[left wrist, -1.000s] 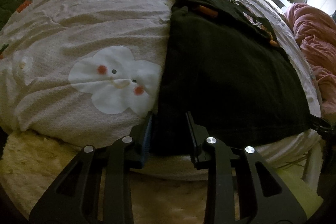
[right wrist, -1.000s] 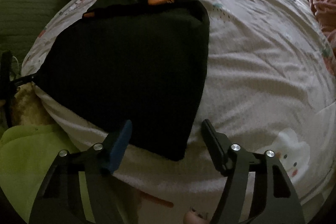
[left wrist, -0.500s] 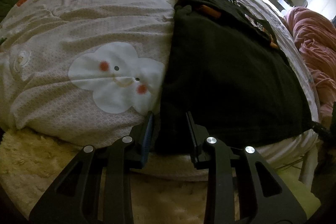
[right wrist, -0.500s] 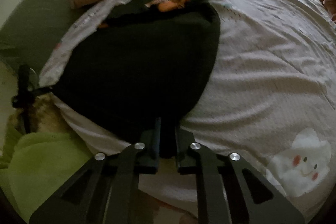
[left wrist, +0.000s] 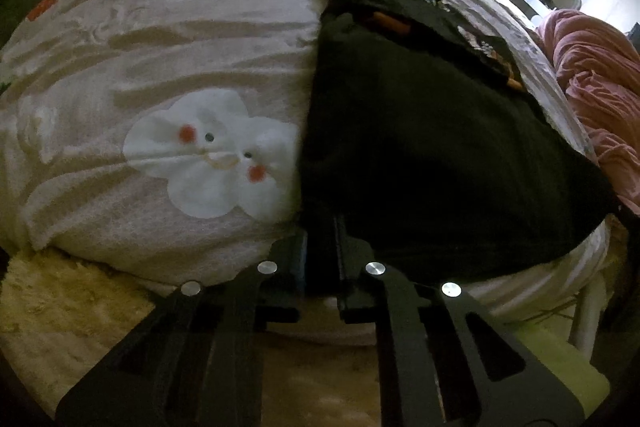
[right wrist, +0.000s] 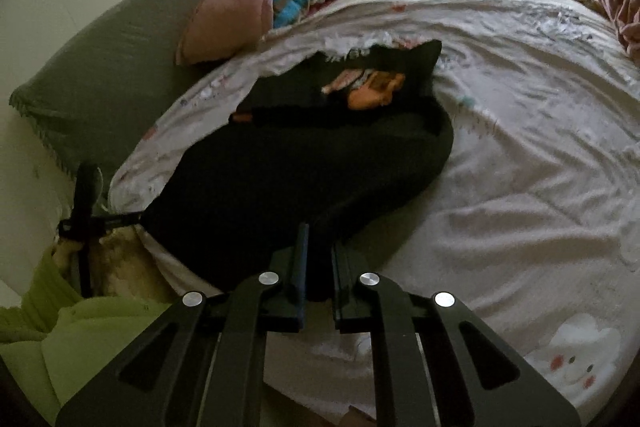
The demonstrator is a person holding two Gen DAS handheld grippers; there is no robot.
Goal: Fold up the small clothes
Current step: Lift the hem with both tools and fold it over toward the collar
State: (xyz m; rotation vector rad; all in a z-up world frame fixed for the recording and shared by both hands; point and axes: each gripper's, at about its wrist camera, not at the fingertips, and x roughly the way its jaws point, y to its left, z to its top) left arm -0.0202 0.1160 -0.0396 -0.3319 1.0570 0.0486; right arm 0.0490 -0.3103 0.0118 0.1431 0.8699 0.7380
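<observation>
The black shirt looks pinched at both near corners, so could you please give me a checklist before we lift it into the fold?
1. Left gripper shut on the black shirt: ok.
2. Right gripper shut on the shirt's other near corner: ok.
3. Bedsheet not caught in either grip: cannot tell.
4. Landing zone at the printed far end free of other items: ok.
5. Shirt flat and smooth: not ok, the right edge is lifted and curved.
6. Pink pillow apart from the shirt: ok.
</observation>
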